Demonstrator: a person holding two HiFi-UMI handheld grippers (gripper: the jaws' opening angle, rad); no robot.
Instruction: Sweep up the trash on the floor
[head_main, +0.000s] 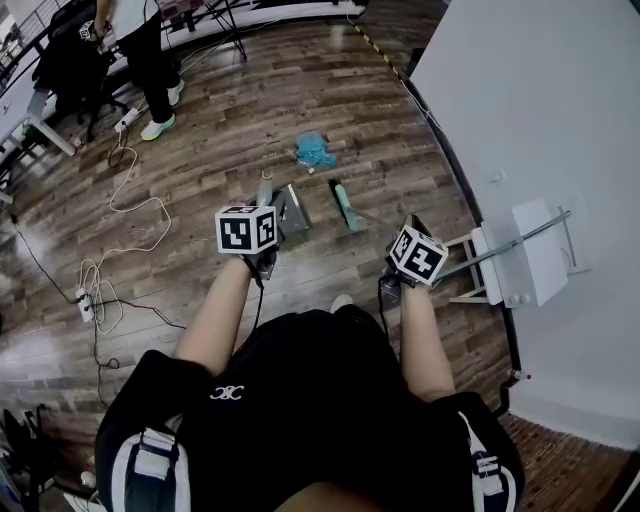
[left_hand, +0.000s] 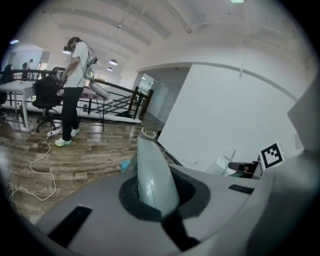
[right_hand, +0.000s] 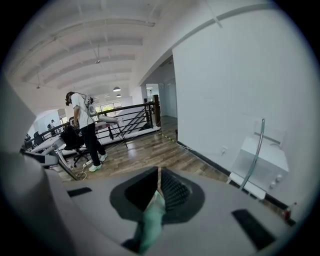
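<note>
A blue crumpled pile of trash lies on the wooden floor ahead of me. Nearer me a grey dustpan rests on the floor, with its grey handle standing up between the jaws of my left gripper, which is shut on it. The broom head sits to the right of the dustpan. My right gripper is shut on the broom's teal handle. In the left gripper view the trash shows just left of the handle.
A white wall runs along the right, with a white stand against it. Loose cables and a power strip lie on the floor at left. Another person stands far left by a desk and chair.
</note>
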